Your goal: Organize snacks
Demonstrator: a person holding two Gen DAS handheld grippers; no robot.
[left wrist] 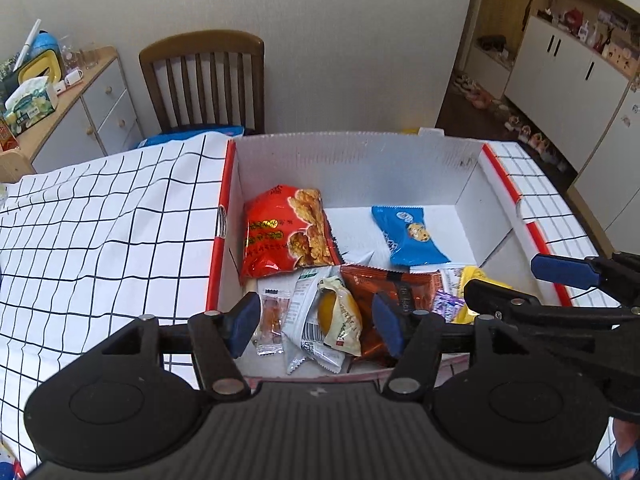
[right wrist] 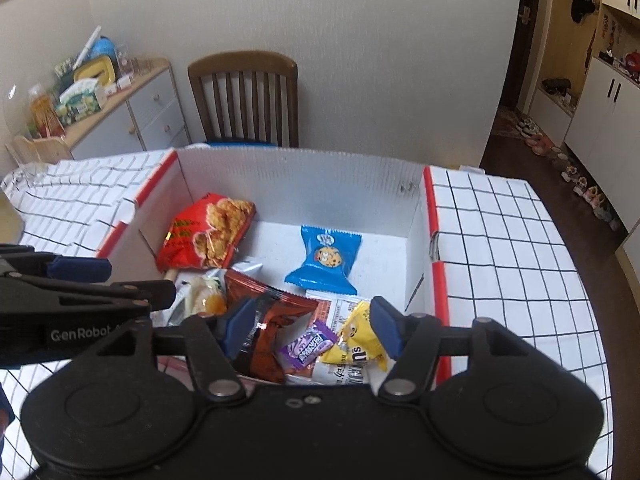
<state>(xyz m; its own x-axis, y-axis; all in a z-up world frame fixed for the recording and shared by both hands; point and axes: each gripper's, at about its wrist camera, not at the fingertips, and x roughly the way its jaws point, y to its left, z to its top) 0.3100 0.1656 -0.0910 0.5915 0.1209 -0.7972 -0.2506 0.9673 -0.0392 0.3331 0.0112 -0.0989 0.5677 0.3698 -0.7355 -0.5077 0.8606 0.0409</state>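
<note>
1. Snacks sit in white box (left wrist: 360, 168), piled at its near end, directly below both grippers.
2. Left gripper (left wrist: 316, 324) half open, empty, over yellow-cake pack (left wrist: 340, 316); long axis runs near-to-far.
3. Right gripper (right wrist: 310, 330) half open, empty, over purple candy (right wrist: 308, 344) and yellow pack (right wrist: 356, 344).
4. Blue cookie pack (right wrist: 326, 260) lies farther in; right hand nearer.

Snack pkts (right wrist: 320, 260) in white box (right wrist: 304, 184)
</note>
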